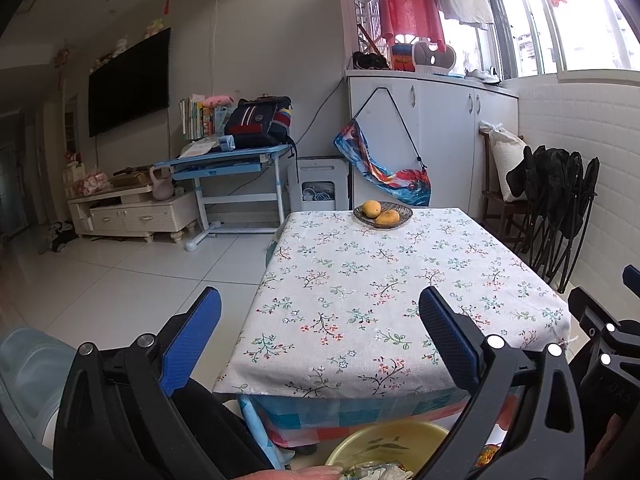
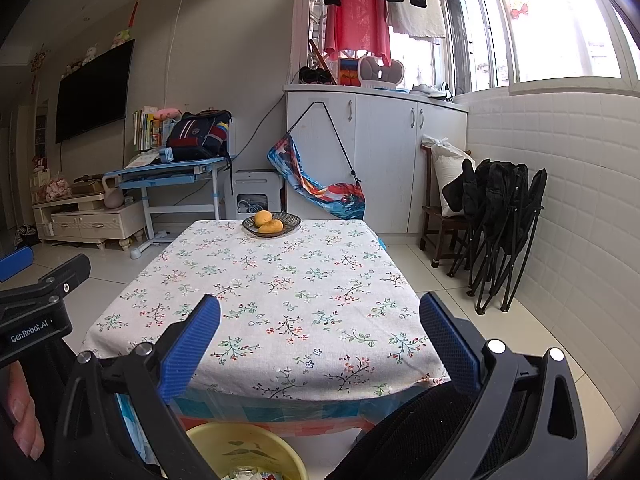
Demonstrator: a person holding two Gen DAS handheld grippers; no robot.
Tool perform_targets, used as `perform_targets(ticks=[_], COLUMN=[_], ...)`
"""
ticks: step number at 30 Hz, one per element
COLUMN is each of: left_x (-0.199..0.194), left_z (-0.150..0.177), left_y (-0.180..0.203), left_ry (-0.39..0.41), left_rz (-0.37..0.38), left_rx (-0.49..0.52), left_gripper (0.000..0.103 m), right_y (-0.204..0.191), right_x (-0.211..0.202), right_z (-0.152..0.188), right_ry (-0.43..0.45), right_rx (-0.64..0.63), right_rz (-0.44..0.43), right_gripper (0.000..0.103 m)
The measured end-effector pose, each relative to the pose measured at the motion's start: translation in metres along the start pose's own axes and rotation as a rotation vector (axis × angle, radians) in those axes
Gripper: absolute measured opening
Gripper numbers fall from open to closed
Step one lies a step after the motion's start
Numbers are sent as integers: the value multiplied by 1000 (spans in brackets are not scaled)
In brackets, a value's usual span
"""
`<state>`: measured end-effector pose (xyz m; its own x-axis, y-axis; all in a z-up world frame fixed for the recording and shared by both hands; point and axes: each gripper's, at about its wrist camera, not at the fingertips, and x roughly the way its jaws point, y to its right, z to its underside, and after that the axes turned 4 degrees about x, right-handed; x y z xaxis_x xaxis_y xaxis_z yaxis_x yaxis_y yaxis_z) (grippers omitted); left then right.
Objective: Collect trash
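A yellow bin (image 1: 384, 442) sits on the floor below the table's near edge, with crumpled wrappers (image 1: 376, 472) inside; the right wrist view shows the same bin (image 2: 248, 450) low in the frame. My left gripper (image 1: 320, 300) hangs open above it with nothing between its blue pads. My right gripper (image 2: 320, 306) is open too and holds nothing. Both hover over the near edge of the table with the floral cloth (image 1: 400, 288), which carries no trash that I can see.
A dark dish with two mangoes (image 2: 271, 224) stands at the table's far edge. Folded black chairs (image 2: 504, 216) lean on the right wall beside a wooden chair. A blue desk (image 1: 228, 168), a TV cabinet and white cupboards (image 1: 432, 136) line the back. Tiled floor lies left.
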<state>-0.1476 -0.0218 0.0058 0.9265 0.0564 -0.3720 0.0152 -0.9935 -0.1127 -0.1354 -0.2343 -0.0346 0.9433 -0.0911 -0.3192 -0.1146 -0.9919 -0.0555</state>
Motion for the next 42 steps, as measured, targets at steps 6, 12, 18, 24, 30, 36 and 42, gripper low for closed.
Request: perform_targets(ticks=[6,12,18,24,30,36,42], left_x=[0,1,3,5,12,24,32], left_z=[1,1,2,3,1,-3,-12], left_y=[-1,1,1,4,2,6,9], left_ry=[-2,-5,-25,-40,-84,-120,-160], left_rz=[3,7,24,28,94,108,93], left_rx=[2,5,7,19,-23,11,90], left_gripper=[96,96,96,96,96,96,96], right_y=[1,1,2,3,5,14,12], right_x=[0,-1,-1,-1,-3,12,46], right_z=[1,1,2,3,4,-3,-20], right_ry=[-1,-2,-3,-3,-6,-61,-132], right_rx=[0,-1,0,0,6,71,35], right_rz=[0,0,1,1,-6,-53,-53], right_gripper=[95,95,95,95,95,95,95])
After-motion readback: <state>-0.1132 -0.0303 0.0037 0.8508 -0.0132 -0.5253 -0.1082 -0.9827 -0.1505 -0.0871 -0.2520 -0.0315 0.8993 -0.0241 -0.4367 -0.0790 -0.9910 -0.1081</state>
